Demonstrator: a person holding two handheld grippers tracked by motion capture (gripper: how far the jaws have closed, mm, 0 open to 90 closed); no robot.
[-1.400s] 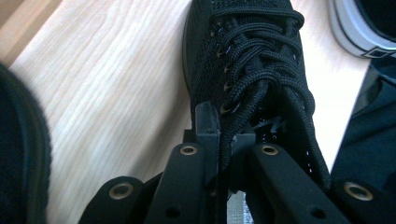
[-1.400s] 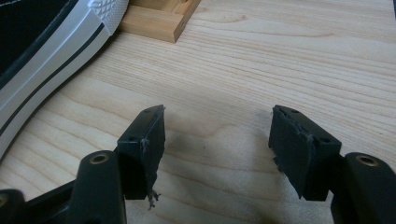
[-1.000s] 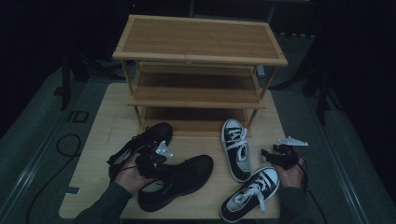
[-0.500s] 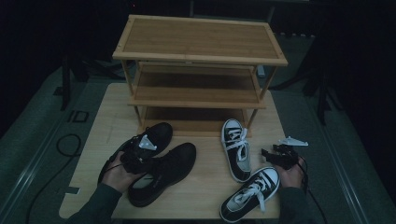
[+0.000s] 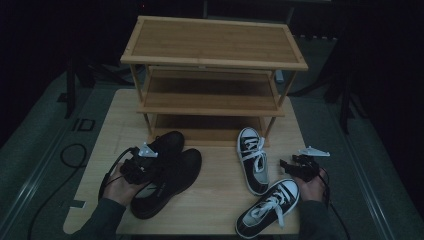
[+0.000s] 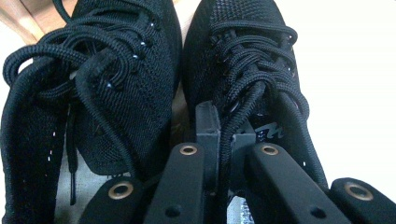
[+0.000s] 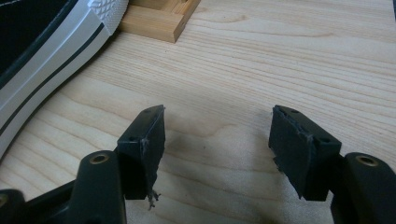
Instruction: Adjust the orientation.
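Leftmost, the left gripper (image 5: 141, 167) is clamped on the tongue of 1 black shoe (image 5: 167, 182), which lies beside its twin (image 5: 167, 142) on the table (image 5: 220, 200), while the right gripper (image 5: 300, 167) rests with jaws apart near 2 sneakers.

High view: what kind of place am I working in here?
Likely a staged test bench in a dark room, not a home hallway: a three-tier wooden shoe rack stands on a pale wooden table, with black shoes and black-and-white sneakers laid out before it.
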